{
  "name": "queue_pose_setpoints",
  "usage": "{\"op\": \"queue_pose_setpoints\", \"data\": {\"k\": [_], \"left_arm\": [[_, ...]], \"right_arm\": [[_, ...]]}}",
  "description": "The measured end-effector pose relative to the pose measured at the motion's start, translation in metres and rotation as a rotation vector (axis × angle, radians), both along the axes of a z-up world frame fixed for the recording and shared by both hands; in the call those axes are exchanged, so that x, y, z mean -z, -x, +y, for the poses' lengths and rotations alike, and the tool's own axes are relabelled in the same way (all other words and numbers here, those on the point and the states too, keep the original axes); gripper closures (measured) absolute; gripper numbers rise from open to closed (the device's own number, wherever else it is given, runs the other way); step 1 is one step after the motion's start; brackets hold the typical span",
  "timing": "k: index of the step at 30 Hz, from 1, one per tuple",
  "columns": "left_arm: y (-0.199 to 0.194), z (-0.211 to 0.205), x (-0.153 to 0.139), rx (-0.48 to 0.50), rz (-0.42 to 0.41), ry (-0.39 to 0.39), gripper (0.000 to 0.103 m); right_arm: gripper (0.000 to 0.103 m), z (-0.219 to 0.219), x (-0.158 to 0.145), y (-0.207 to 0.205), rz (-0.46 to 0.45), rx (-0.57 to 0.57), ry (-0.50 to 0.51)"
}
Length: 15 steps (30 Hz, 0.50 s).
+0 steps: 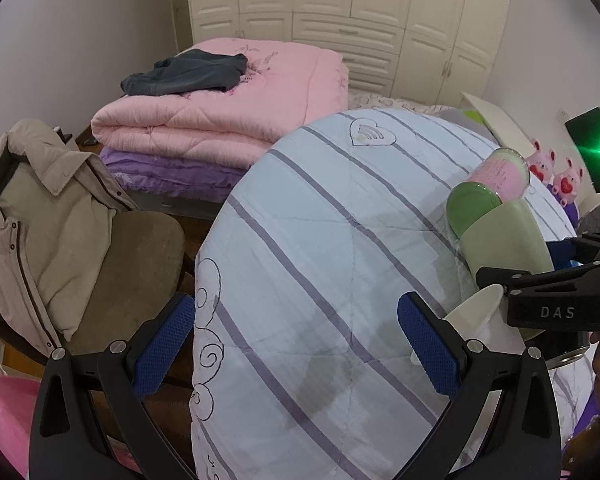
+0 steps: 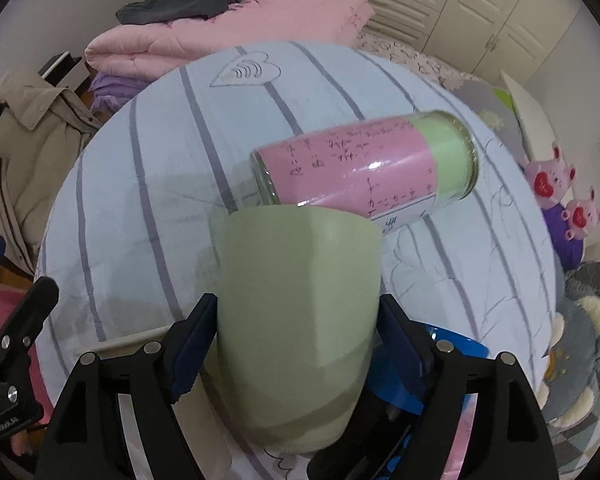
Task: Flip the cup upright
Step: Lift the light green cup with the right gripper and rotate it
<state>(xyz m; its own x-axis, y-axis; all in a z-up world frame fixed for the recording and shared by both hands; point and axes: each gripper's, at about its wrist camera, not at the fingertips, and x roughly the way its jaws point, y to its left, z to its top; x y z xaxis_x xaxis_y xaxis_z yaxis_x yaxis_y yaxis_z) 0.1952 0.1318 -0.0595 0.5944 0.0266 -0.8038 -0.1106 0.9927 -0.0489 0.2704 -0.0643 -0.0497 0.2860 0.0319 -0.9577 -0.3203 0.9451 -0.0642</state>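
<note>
The left hand-held gripper [image 1: 296, 342] has its jaws spread wide, the blue pads [image 1: 162, 346] holding nothing between them. The right hand-held gripper [image 2: 296, 344] has its jaws closed against the two sides of a pale green cup [image 2: 296, 320]. In the left wrist view the right hand-held gripper sits at about 3 o'clock

Black fingers [image 1: 428, 344], blue mesh pads, silver screws
</note>
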Motion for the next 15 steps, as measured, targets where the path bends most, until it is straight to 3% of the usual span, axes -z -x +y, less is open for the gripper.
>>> {"op": "queue_pose_setpoints", "data": {"k": [5, 15], "left_arm": [[-0.002, 0.0021, 0.0029, -0.008, 0.017, -0.006, 0.001], [0.0008, 0.0007, -0.0007, -0.007, 0.008, -0.012, 0.001]], "right_arm": [[0.023, -0.0021, 0.0084, -0.0061, 0.05, 0.028, -0.054], [0.024, 0.0002, 0.005, -0.0021, 0.051, 0.014, -0.053]]}}
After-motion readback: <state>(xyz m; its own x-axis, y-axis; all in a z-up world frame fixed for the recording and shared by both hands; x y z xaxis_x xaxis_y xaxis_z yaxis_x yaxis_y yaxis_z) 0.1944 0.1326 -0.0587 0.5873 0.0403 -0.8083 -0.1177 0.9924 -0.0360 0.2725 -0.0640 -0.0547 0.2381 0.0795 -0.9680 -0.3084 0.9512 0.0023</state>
